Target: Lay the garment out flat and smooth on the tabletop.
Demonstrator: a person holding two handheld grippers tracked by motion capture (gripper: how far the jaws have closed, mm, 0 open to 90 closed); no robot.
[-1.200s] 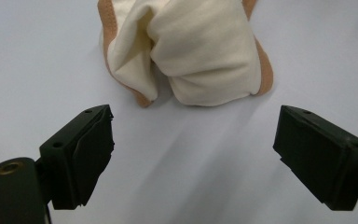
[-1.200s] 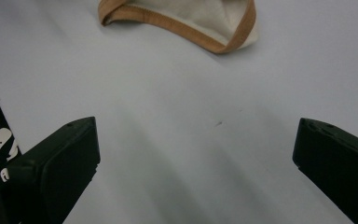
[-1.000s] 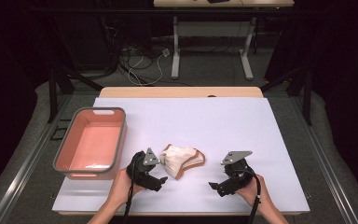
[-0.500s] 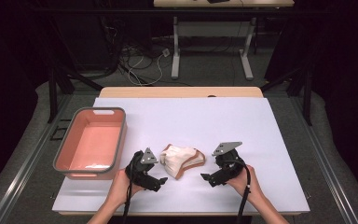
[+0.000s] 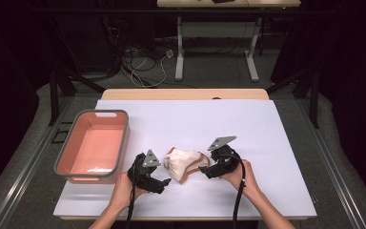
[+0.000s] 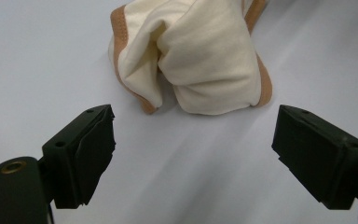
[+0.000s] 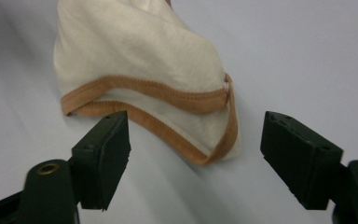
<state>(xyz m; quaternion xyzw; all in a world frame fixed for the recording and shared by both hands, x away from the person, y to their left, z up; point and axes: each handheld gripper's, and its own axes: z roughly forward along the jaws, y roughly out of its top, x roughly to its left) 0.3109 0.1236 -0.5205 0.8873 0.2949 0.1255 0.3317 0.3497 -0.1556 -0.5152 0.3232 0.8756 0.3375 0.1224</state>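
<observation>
- Left gripper (image 5: 166, 182): held low over the near part of the table, jaws spread wide with nothing between them. In the left gripper view (image 6: 193, 158) the bare white surface shows in the gap.
- Right gripper (image 5: 203, 169): jaws likewise spread wide and holding nothing, with the tips at the right-hand edge of the cloth. In the right gripper view (image 7: 196, 156) the tan-trimmed hem lies partly between the jaws.
- Cloth (image 5: 185, 163): a crumpled cream piece with tan edging, lying on the table between the two grippers; just ahead of the left jaws, not touching them.
- Table (image 5: 228, 119): white top, with the cloth in its near middle.
- Tub (image 5: 95, 145): pink with a grey rim, standing at the left side of the table, apart from the cloth.
</observation>
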